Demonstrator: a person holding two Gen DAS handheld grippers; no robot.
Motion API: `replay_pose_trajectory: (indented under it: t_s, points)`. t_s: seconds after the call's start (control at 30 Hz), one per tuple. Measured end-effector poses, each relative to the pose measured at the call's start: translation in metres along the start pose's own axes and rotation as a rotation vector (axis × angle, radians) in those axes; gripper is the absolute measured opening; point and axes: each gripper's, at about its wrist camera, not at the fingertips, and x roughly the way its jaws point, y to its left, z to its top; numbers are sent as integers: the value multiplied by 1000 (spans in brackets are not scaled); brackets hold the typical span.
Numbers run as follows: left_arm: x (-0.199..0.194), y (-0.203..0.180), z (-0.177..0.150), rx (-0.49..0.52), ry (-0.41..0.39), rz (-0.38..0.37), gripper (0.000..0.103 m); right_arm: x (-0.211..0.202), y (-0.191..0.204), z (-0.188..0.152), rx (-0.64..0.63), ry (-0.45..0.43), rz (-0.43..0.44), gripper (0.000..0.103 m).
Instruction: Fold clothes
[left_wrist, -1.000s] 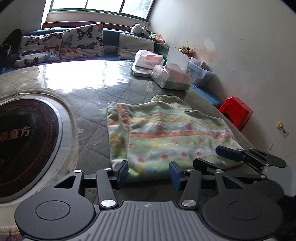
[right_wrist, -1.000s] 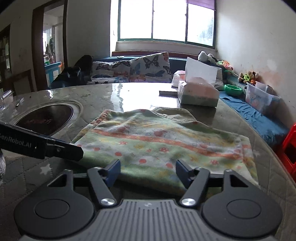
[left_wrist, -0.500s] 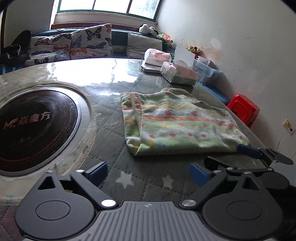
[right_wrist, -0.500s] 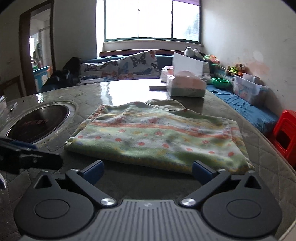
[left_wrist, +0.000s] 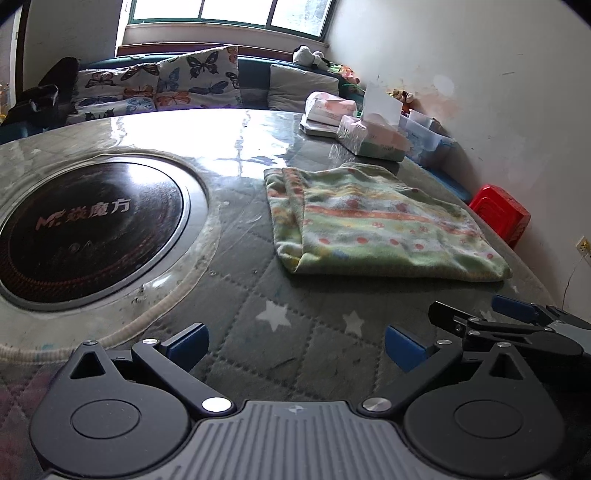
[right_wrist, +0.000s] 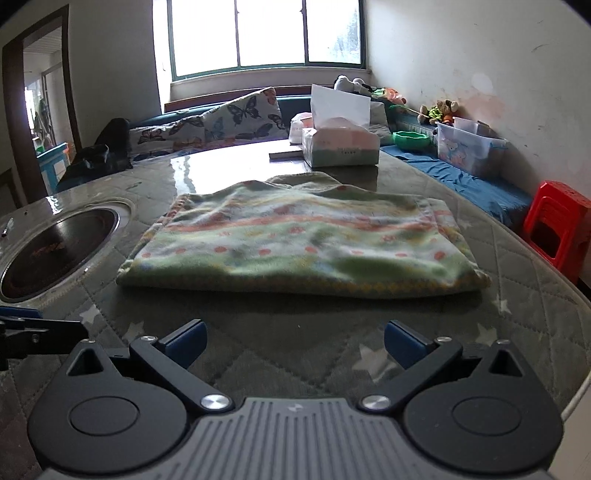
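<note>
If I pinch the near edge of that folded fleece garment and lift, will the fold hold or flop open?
The folded fleece garment looks soft and thick, so it will probably sag. Its layers lie loose, open at the left end; pinching one layer would likely unfold it. On the glossy table cover it may slide rather than bunch. Both grippers are open and clear of it.

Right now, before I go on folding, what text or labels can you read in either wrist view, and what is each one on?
"MF 焱魔方": pale lettering on the round black cooktop set into the table; the first Chinese character is hard to make out.
Small dark print on the tissue box: too small to read.
Marks on the cooktop in the right wrist view: blurred, unreadable.
No text on the folded blanket.
</note>
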Motion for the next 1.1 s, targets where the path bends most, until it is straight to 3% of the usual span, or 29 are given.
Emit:
replay_pose_trajectory:
  t_s: [1.1]
  points:
    - [-15,-19,-20,27,9,-2,103,-17,1,-11,2,-16,0,103]
